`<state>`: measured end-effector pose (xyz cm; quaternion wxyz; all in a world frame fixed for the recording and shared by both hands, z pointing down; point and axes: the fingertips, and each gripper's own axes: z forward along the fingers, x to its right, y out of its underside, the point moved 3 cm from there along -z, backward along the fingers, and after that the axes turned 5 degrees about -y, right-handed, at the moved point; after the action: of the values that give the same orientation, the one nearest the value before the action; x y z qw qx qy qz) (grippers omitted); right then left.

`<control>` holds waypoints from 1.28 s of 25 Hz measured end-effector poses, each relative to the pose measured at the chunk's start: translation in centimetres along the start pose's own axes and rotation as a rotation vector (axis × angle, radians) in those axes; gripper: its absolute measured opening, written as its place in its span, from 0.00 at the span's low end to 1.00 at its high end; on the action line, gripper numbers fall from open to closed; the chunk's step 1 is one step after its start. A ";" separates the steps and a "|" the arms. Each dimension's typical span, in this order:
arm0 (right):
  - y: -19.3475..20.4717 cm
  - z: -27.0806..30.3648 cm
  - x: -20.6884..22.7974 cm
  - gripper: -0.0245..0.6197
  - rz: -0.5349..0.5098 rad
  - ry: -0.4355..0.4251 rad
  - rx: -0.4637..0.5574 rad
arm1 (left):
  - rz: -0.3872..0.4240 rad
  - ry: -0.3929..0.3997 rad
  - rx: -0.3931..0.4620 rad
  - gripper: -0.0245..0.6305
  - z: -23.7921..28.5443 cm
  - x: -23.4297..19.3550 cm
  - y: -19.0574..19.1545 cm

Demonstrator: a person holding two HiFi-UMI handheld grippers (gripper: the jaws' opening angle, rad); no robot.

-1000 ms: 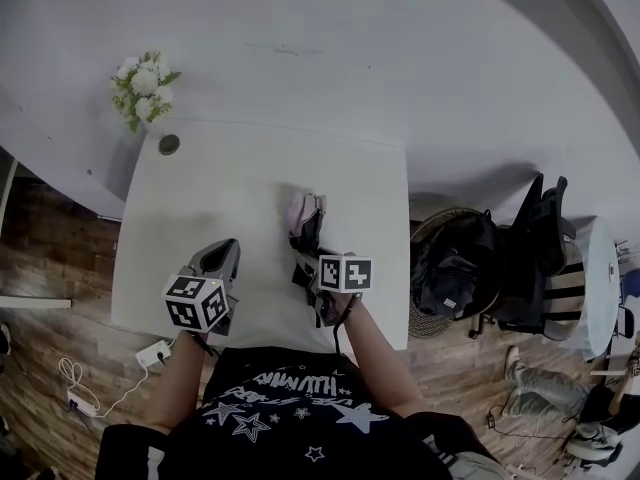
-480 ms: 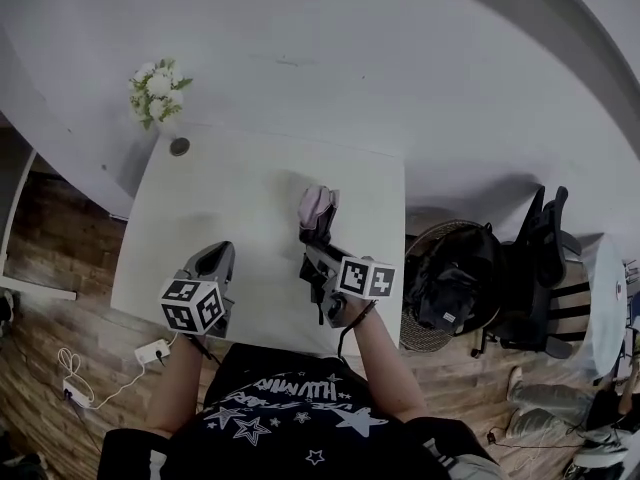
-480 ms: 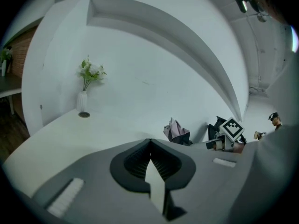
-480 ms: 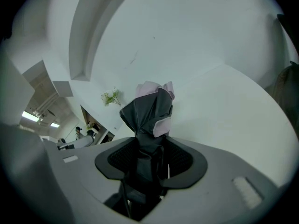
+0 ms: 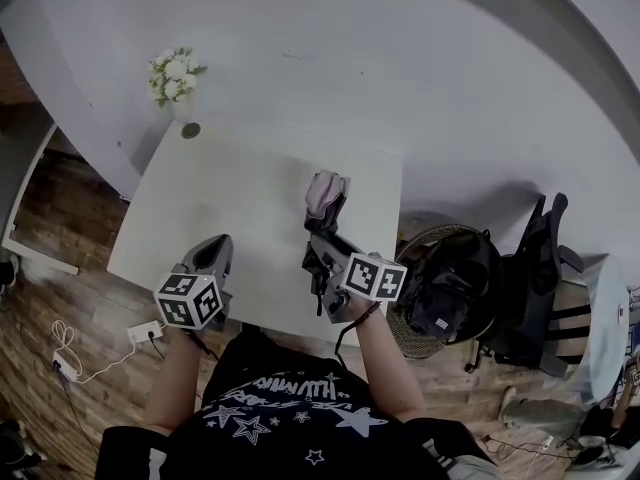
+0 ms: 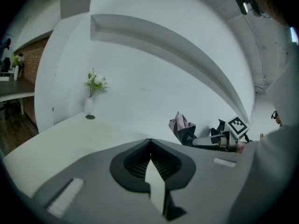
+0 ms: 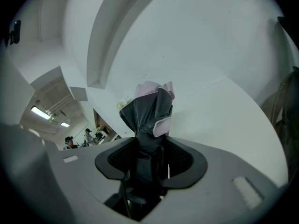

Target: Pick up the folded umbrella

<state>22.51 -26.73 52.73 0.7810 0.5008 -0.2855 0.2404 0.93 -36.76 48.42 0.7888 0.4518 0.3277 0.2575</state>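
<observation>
Folded umbrella (image 7: 152, 111): clamped in jaws of right gripper (image 7: 148, 160), pink-and-dark end sticking out past the tips.
Right gripper view only: dark fabric filling the jaw gap; people (image 7: 77, 138) in a far room.
Left gripper (image 6: 150, 143): jaws together, empty; umbrella well to its right.
Head view only: white table (image 5: 240, 188) under both; flowers (image 5: 172, 73) far ahead of left gripper.

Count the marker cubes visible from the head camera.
2. One cube on the left gripper, at the table's near edge; one on the right gripper, gripping the folded umbrella.

umbrella (image 7: 148, 111) base hidden between right gripper (image 7: 148, 161) fingers (image 7: 186, 158), distant people (image 7: 78, 138) too small
</observation>
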 end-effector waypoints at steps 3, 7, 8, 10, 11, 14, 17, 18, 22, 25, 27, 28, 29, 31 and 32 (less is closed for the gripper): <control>0.3 -2.0 -0.2 0.37 -0.016 -0.016 0.005 | -0.002 -0.017 0.011 0.04 -1.6 1.5 0.9; 0.9 -4.5 -0.1 0.37 -0.009 -0.042 0.015 | 0.001 -0.034 0.027 0.04 -3.3 3.6 2.1; 1.1 -5.1 0.0 0.37 -0.009 -0.046 0.016 | 0.001 -0.037 0.032 0.04 -3.7 4.1 2.3; 1.5 -6.3 0.1 0.37 -0.022 -0.051 0.013 | -0.002 -0.044 0.042 0.04 -4.6 5.1 2.9; 1.7 -7.0 0.1 0.37 -0.033 -0.053 0.012 | -0.003 -0.048 0.045 0.04 -5.1 5.7 3.3; 2.5 -9.1 0.1 0.37 -0.052 -0.065 0.009 | -0.007 -0.063 0.050 0.04 -6.5 7.3 4.7; 3.3 -11.2 0.3 0.37 -0.065 -0.076 0.008 | -0.013 -0.077 0.053 0.04 -8.0 9.0 6.3; 3.5 -12.0 0.4 0.37 -0.072 -0.077 0.006 | -0.017 -0.081 0.053 0.04 -8.5 9.6 6.9; 5.1 -14.7 0.7 0.37 -0.077 -0.098 -0.015 | -0.030 -0.101 0.055 0.04 -10.6 11.8 9.0; 5.9 -16.2 0.9 0.37 -0.106 -0.103 -0.036 | -0.039 -0.122 0.066 0.04 -12.1 13.1 10.0; 6.3 -16.9 0.6 0.37 -0.118 -0.116 -0.048 | -0.043 -0.139 0.074 0.04 -13.2 13.7 10.4; 6.5 -17.2 0.5 0.37 -0.119 -0.123 -0.053 | -0.044 -0.147 0.078 0.04 -13.7 13.9 10.6; 6.7 -17.4 0.4 0.37 -0.119 -0.130 -0.057 | -0.045 -0.154 0.081 0.04 -14.1 14.1 10.7; 7.1 -17.6 0.2 0.37 -0.123 -0.137 -0.061 | -0.045 -0.163 0.083 0.04 -15.0 14.3 11.1; 7.3 -17.7 0.1 0.37 -0.126 -0.140 -0.062 | -0.044 -0.167 0.082 0.04 -15.4 14.3 11.4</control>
<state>21.39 -7.61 51.58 0.7877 0.5090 -0.3147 0.1463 -2.51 -13.13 48.59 0.7997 0.4963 0.2806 0.1879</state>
